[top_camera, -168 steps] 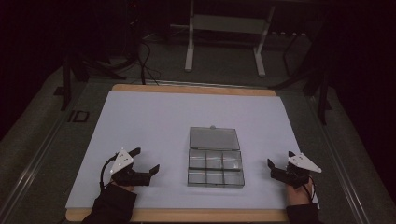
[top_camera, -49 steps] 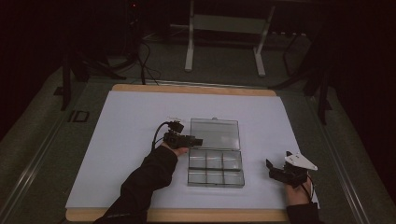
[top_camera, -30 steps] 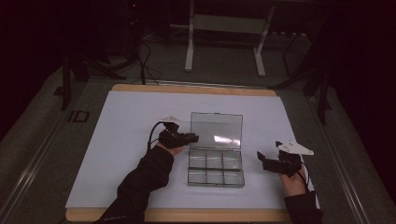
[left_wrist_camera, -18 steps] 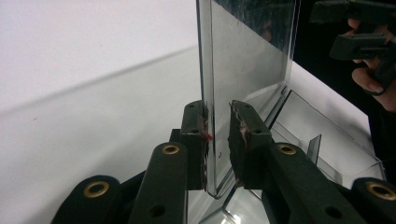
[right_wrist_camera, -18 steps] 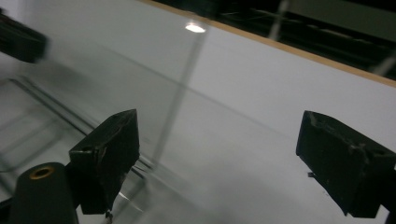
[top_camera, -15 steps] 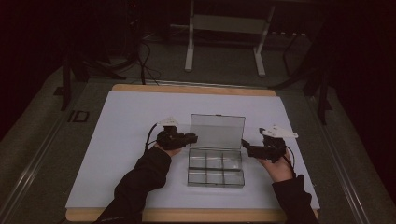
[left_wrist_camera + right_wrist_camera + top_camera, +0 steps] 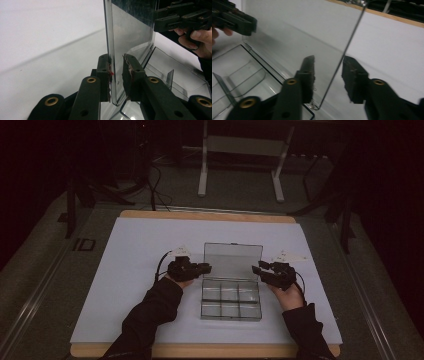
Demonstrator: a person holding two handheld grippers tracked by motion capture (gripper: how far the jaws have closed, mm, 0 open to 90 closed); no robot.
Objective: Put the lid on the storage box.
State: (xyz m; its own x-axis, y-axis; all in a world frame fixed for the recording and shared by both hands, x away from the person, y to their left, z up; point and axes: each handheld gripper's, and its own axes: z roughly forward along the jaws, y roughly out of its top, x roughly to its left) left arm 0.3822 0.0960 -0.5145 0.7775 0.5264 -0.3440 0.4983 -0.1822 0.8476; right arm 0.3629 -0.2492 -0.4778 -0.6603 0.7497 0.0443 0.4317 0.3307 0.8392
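A clear plastic compartment box (image 7: 231, 301) lies open in the middle of the white mat, its lid (image 7: 233, 261) standing upright at the back. My left gripper (image 7: 207, 268) is at the lid's left edge. In the left gripper view its jaws (image 7: 116, 75) are closed narrowly on that edge of the lid (image 7: 132, 30). My right gripper (image 7: 257, 268) is at the lid's right edge. In the right gripper view its jaws (image 7: 328, 75) stand wide apart on either side of the lid (image 7: 294, 37) without touching it. The box's compartments (image 7: 244, 75) look empty.
The white mat (image 7: 125, 270) covers a wooden table (image 7: 210, 215). A metal stand (image 7: 240, 160) and cables (image 7: 155, 180) are on the floor beyond the far edge. The person's sleeves (image 7: 150, 315) reach in from the near edge on both sides of the box.
The right gripper has moved left from the mat's right side to the lid's right edge. The left gripper stays at the left edge, and the lid stands a little more upright.
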